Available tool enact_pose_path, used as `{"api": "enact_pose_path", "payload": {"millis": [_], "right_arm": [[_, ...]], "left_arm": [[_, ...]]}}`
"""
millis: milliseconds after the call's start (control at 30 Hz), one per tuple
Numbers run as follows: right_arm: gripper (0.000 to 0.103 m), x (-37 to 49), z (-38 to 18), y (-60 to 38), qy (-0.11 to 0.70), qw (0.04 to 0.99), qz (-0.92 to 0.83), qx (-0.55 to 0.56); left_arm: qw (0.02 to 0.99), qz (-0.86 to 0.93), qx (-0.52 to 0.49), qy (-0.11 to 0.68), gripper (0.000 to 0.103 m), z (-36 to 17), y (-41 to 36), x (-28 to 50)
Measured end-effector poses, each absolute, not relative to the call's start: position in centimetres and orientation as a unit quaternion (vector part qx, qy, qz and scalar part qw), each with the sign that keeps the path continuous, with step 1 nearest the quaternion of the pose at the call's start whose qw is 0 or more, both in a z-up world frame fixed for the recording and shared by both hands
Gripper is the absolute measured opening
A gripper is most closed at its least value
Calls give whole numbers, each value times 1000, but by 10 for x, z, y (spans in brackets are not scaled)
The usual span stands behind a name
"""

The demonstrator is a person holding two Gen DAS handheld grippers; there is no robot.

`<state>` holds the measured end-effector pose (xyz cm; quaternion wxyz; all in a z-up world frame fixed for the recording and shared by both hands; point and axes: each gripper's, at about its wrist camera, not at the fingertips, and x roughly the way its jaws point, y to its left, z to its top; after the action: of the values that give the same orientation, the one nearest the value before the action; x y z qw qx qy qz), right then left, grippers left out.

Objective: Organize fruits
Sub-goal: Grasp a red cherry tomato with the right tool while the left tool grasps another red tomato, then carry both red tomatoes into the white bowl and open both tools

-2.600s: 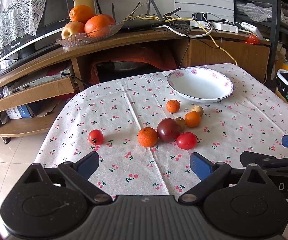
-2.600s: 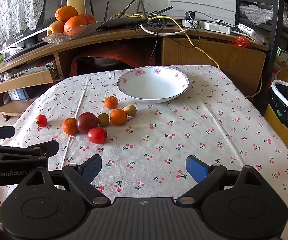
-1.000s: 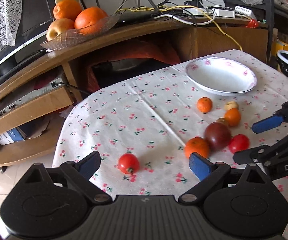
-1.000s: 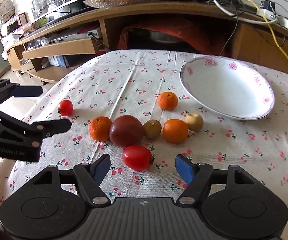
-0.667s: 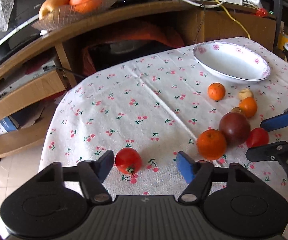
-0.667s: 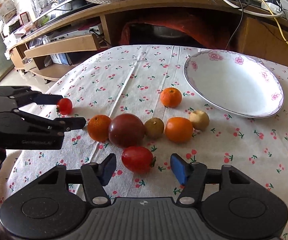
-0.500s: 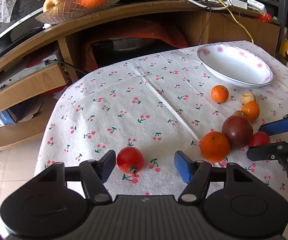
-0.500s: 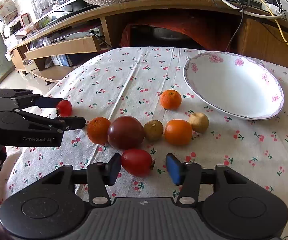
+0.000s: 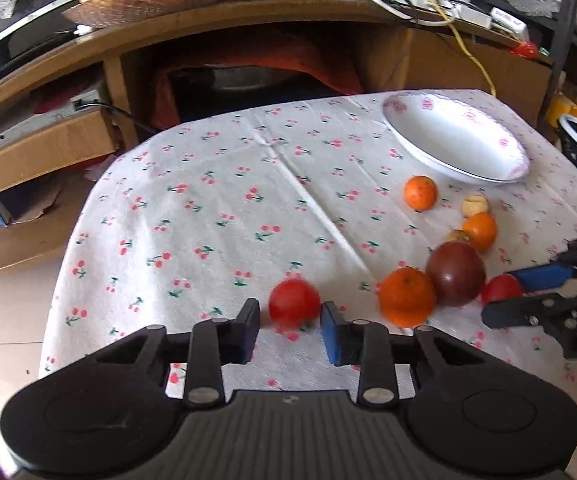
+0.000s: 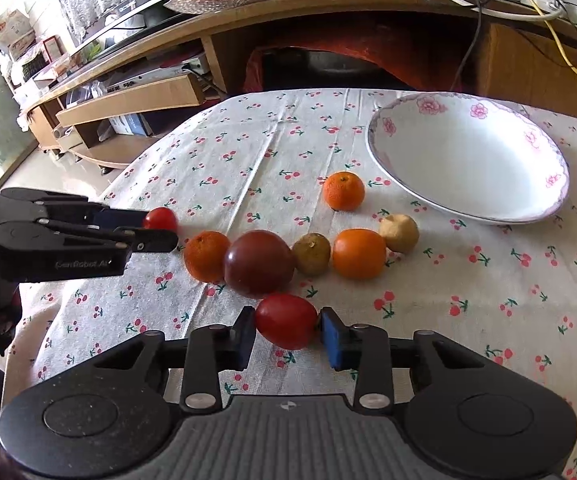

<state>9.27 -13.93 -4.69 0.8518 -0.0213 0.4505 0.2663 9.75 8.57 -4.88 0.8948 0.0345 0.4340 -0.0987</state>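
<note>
Left claw (image 10: 156, 229) housing reads "GenRobot.AI".

Glossy bowl (image 10: 468, 160) — matt cloth (image 10: 248, 152)

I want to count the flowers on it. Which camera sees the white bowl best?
The right wrist view: the white bowl is near, its pink rim flowers clear. In the left wrist view the bowl is farther, flatter and blurrier.
</note>
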Motion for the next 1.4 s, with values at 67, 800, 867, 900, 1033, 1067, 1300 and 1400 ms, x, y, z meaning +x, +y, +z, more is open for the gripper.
{"api": "enact_pose_path", "payload": {"millis": [67,800,867,900,1033,1067,1300,1400], "right_arm": [[30,92,-46,-143,449,854,263,-22],[31,94,-48,-143,461,850,256,-24],[30,93,-45,-143,459,851,254,-22],[30,92,-42,-143,454,854,254,-22],[30,93,-30,-151,435,866,246,-21],[30,95,-28,-153,434,867,243,-18],[30,106,-15,-166,424,879,217,-8],[30,115,-6,-170,417,885,207,-13]], "left_arm": [[893,-106,46,434,38,-49,80,95],[898,-93,70,425,36,-51,72,100],[897,-96,65,426,36,-48,70,102],[898,-98,64,424,36,-47,69,101],[903,-105,66,411,36,-36,62,99],[904,-107,64,408,36,-32,60,98],[909,-136,70,387,36,-12,31,107],[909,-152,73,382,36,-6,14,119]]}}
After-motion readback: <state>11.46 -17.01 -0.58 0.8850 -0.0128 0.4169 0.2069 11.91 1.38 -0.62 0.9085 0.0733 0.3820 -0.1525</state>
